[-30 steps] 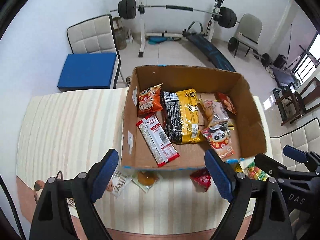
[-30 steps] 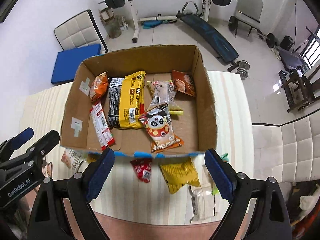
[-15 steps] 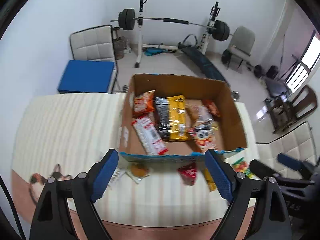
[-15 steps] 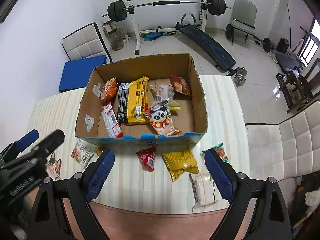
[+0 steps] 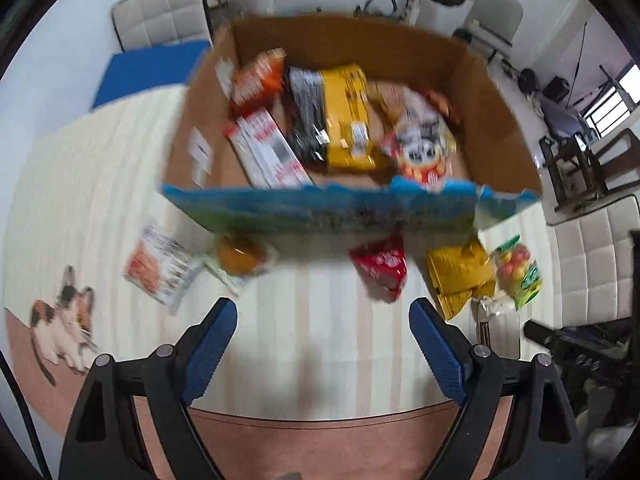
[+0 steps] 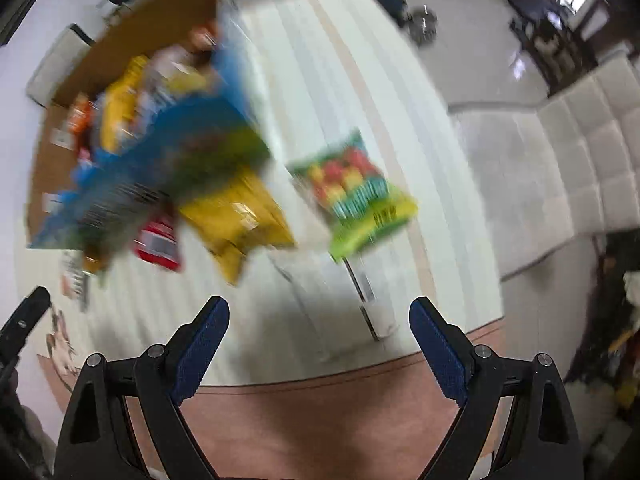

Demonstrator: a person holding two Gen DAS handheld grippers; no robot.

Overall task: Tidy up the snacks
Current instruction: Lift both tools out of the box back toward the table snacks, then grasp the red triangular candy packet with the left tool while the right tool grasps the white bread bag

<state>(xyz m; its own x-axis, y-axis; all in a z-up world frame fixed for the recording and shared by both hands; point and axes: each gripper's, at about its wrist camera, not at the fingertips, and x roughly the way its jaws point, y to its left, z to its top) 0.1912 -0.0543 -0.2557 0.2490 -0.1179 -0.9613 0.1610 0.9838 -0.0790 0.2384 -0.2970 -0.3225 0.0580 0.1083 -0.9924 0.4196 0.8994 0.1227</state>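
A cardboard box (image 5: 496, 92) with a blue front wall holds several snack packs. On the table in front of it lie a white-orange pack (image 5: 160, 264), an orange round snack (image 5: 238, 254), a red pack (image 5: 382, 266), a yellow pack (image 5: 460, 276) and a green fruit-candy pack (image 5: 518, 270). My left gripper (image 5: 322, 340) is open and empty above the table, short of the red pack. My right gripper (image 6: 318, 340) is open and empty; ahead lie the green pack (image 6: 356, 196), the yellow pack (image 6: 240, 216), the red pack (image 6: 158, 244) and a clear white pack (image 6: 360, 300). The right wrist view is blurred.
The striped table (image 5: 80, 184) has a brown front edge and a cat picture (image 5: 60, 332) at its left. White chairs (image 6: 580, 128) stand to the right. Gym gear stands behind the box. My right gripper's body (image 5: 576, 352) shows at the lower right.
Both grippers have dropped lower and closer to the table. The right gripper has swung to the right, toward the green and yellow packs. Both stay open.
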